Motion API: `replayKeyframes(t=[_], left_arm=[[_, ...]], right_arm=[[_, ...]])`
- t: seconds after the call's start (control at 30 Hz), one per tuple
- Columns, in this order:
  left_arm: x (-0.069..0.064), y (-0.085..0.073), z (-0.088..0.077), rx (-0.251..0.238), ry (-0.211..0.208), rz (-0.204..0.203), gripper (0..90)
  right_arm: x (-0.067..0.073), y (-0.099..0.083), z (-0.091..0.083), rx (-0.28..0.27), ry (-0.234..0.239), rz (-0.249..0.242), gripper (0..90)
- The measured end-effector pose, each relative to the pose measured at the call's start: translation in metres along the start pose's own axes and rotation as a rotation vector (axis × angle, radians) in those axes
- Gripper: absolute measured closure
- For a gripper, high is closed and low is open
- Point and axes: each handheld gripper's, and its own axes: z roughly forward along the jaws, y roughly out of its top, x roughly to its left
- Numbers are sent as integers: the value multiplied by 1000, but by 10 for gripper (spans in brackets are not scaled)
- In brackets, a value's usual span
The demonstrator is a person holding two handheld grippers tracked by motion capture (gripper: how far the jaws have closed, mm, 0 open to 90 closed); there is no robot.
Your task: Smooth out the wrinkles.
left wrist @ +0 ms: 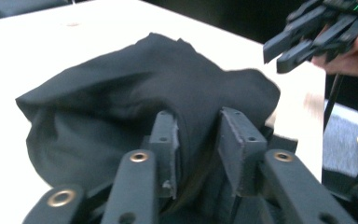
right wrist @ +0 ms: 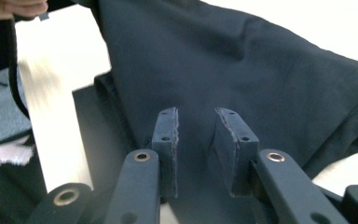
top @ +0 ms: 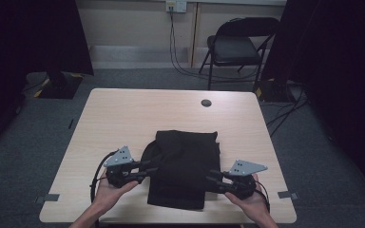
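Observation:
A folded black garment (top: 185,161) lies on the near half of the light wooden table (top: 138,109). My left gripper (top: 154,166) reaches into its left edge, and my right gripper (top: 210,176) reaches into its right edge near the front. In the left gripper view the jaws of the left gripper (left wrist: 198,116) stand apart, with a bunched fold of the garment (left wrist: 135,93) between them and a gap at the pads. In the right gripper view the right gripper (right wrist: 196,114) is likewise open, with the cloth (right wrist: 261,70) lying between and beyond the jaws. The right gripper (left wrist: 303,39) shows far off in the left gripper view.
A small dark round disc (top: 206,102) sits near the table's far edge. Behind the table stands a black folding chair (top: 237,45), with cables (top: 180,66) trailing on the floor. Dark curtains hang at both sides. The table's far half is bare wood.

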Motion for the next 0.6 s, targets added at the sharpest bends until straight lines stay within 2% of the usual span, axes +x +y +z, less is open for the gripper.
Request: replayKeyframes(t=[0.13, 0.27, 0.33, 0.37, 0.43, 0.53, 0.57, 0.6], left_arm=[[-2, 8, -3, -55, -2, 4, 608], [-1, 9, -4, -66, -3, 0, 580], [-1, 9, -6, -70, 0, 4, 562], [0, 9, -8, -71, -2, -2, 546], [3, 8, -13, -76, 13, -13, 517], [7, 6, -15, -69, 47, -26, 517], [7, 6, -13, -62, 41, -25, 539], [5, 6, -10, -50, 17, -3, 598]], right_arm=[[-1, 15, 13, -20, 3, -2, 705], [-2, 25, 37, -4, 2, -2, 699], [-3, 23, 52, 46, 14, 6, 693], [-1, 20, 55, 63, 16, -7, 687], [5, 14, 57, 94, 39, -24, 670], [11, 2, 56, 143, 64, -20, 655], [14, -4, 56, 170, 68, -30, 653], [17, -6, 56, 189, 83, -38, 654]])
